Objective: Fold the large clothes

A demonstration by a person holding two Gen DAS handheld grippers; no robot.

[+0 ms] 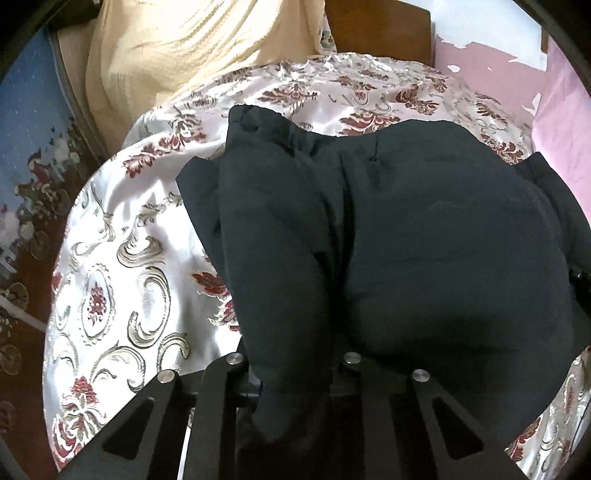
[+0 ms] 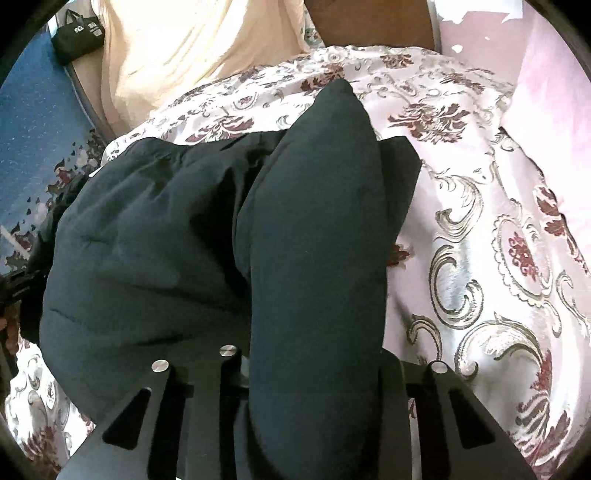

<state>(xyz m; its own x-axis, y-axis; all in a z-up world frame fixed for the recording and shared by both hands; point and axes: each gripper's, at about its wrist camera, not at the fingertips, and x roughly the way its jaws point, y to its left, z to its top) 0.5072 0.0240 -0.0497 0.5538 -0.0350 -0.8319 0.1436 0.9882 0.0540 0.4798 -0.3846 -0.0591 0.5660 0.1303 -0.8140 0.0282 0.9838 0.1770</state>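
A large dark padded garment (image 1: 424, 229) lies bunched on a satin bedspread (image 1: 129, 258) patterned with maroon flowers and scrolls. In the left wrist view a thick fold of it rises between the finger arms of my left gripper (image 1: 295, 373). The fingertips are buried in the cloth and the jaws stand narrow, pinching it. In the right wrist view the same garment (image 2: 147, 229) sends a long raised fold up through my right gripper (image 2: 314, 369), which is also closed on cloth, its tips hidden. The bedspread (image 2: 480, 240) shows to the right.
A cream knitted blanket (image 1: 166, 55) is heaped at the far left of the bed, with a brown headboard (image 1: 380, 29) and a pink wall (image 1: 554, 92) behind. A blue patterned rug (image 1: 29, 129) lies off the left edge. A black bag (image 2: 77, 33) sits on the floor.
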